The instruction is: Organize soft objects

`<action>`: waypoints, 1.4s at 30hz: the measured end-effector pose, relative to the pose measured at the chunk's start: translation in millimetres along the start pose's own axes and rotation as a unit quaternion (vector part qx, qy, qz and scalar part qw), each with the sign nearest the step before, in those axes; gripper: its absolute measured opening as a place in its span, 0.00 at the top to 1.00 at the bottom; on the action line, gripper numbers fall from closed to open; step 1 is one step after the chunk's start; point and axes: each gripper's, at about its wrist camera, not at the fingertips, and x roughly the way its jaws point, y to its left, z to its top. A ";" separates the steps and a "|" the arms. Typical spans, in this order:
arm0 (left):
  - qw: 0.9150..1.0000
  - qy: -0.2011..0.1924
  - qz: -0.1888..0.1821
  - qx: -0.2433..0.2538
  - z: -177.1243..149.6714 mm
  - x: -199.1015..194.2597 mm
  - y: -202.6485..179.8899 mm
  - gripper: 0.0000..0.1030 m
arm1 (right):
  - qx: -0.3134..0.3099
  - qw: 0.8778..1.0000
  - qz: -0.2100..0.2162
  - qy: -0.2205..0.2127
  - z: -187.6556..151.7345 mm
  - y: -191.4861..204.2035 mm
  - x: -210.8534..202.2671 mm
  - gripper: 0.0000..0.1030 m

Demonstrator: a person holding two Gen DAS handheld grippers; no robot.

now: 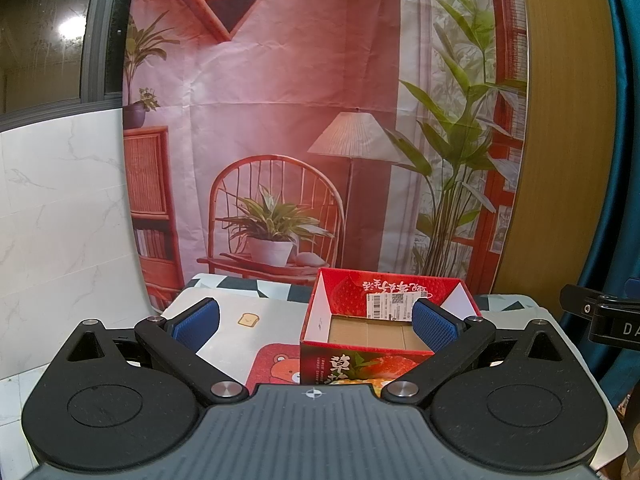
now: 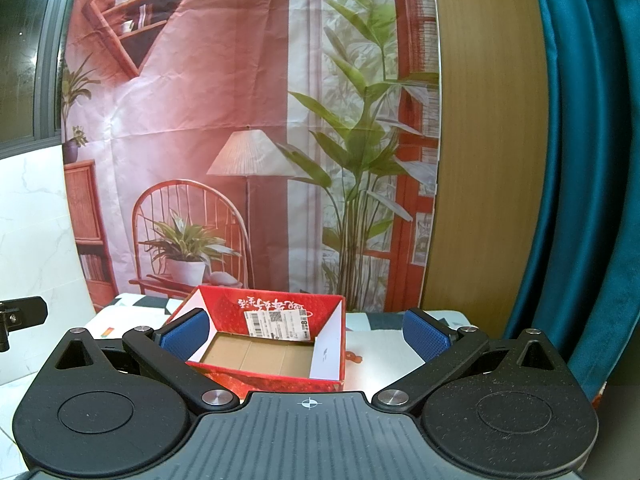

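Printed room-scene backdrop [image 1: 280, 120] hanging behind table [image 1: 224, 312]; teal curtain [image 2: 580, 160] hanging at right. Red strawberry box [image 1: 372, 320] sitting open-topped on table, cardboard floor bare, shipping label [image 2: 278, 322] sticking on inner far wall. Left gripper [image 1: 316, 320] hovering level before box, jaws standing wide apart, gripping nothing. Right gripper [image 2: 306, 334] hovering likewise, jaws spread, box lying between its fingers. No soft objects showing in either view.

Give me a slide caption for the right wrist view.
Open right gripper facing an empty red box on the table.
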 end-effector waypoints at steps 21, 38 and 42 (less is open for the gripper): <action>1.000 0.005 -0.002 -0.005 -4.8 3.2 -4.7 0.00 | 0.002 1.000 0.000 0.000 0.0 -0.4 0.1 0.00; 0.996 0.078 0.021 -0.042 -33.0 70.5 25.3 0.00 | 0.045 0.998 0.051 0.007 -38.9 -6.4 48.1 0.00; 0.995 0.095 0.015 -0.040 -48.3 92.5 30.1 0.00 | 0.049 0.997 0.049 0.016 -56.1 -3.2 70.4 0.00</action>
